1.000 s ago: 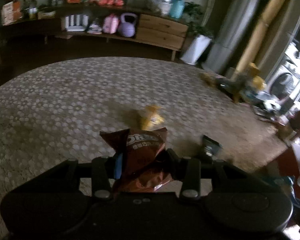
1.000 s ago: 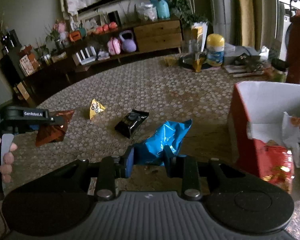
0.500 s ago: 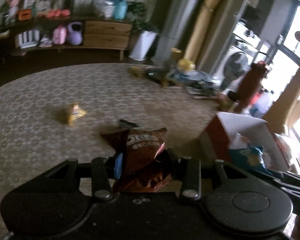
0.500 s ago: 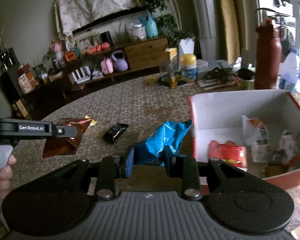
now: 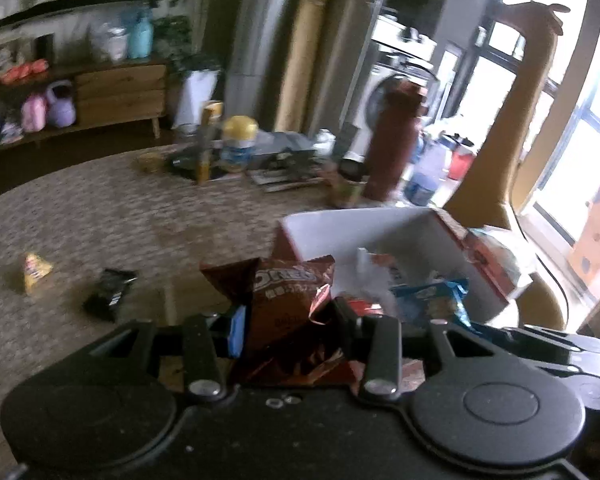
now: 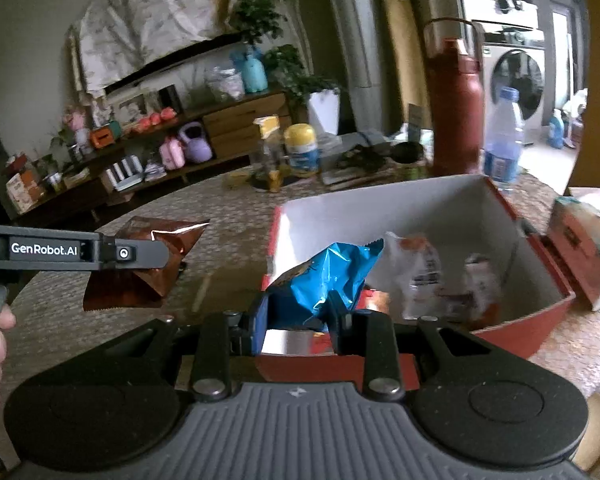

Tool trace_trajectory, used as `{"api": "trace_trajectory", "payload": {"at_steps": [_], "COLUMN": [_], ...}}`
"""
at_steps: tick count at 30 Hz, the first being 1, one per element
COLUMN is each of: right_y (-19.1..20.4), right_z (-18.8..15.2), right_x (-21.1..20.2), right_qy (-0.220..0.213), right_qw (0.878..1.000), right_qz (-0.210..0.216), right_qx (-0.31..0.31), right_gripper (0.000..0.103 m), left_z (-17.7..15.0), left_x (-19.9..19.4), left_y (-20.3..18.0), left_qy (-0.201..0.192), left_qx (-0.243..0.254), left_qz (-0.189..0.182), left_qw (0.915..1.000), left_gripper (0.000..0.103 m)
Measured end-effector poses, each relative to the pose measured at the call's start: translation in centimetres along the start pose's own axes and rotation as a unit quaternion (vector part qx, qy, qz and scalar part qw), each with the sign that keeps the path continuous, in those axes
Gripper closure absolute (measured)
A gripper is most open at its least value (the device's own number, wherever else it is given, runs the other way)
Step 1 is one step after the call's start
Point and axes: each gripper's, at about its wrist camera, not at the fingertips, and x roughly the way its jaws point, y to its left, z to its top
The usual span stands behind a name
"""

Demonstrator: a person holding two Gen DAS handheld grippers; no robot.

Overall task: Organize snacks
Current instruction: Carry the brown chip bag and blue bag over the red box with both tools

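Clutter fills the far side of the patterned round table (image 5: 100,216): a tall dark-red flask (image 6: 456,108), a clear plastic water bottle with a blue cap (image 6: 502,136), a yellow-lidded white canister (image 6: 302,148) and loose papers. Behind them, in the upper left of the right wrist view, a low wooden sideboard (image 6: 244,120) carries toys and a purple kettlebell (image 6: 196,144).

Writing is legible in two places: "OREO" on the brown foil snack bag (image 5: 288,300), and "GenRobot.AI" on the left gripper (image 6: 140,254) arm, which crosses the left edge of the right wrist view.

That left gripper is clamped on the brown bag at centre frame of its own view, just left of the red cardboard box with a white interior (image 5: 380,224). The right gripper (image 6: 300,316) pinches a crumpled blue foil snack bag (image 6: 324,272) above the box's near left corner. Several packets lie inside. A small yellow triangular packet (image 5: 34,272) and a black wrapper (image 5: 110,292) lie on the table at the left wrist view's lower left, well apart from the box.
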Motion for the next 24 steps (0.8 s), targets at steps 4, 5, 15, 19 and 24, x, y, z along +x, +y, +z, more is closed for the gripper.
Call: {"api": "trace_trajectory", "payload": {"at_steps": [4,5,15,19,24], "right_y": [-2.2,-2.7,-6.9,-7.4,-7.9], "right_z": [-0.1,-0.1,0.1,0.1,0.4], "right_x": [-0.1,-0.1,1.3,2.7,4.6], "right_qy": [0.001,0.002,0.021,0.031,0.042], "right_qw": [1.0,1.0,0.999,0.998,0.998], "right_qz": [-0.014,-0.019,-0.047,-0.046,-0.045], "right_qx": [0.006,0.007,0.013,0.011,0.013], "right_gripper": [0.074,0.074,0.074,0.074,0.074], "left_z": [0.3,0.3,1.0,1.8,2.7], "left_x": [1.5,1.9,6.4,8.5,11.4], "left_y": [-2.9,-3.6,-7.8,-8.4,-9.0], "left_qy": [0.005,0.006,0.024,0.024,0.032], "left_qx": [0.02,0.026,0.055,0.057,0.061], "left_qz": [-0.017,-0.02,-0.035,-0.032,-0.022], "left_qw": [0.9996,0.9994,0.9976,0.9976,0.9974], "left_gripper": [0.062,0.062,0.062,0.062,0.062]}}
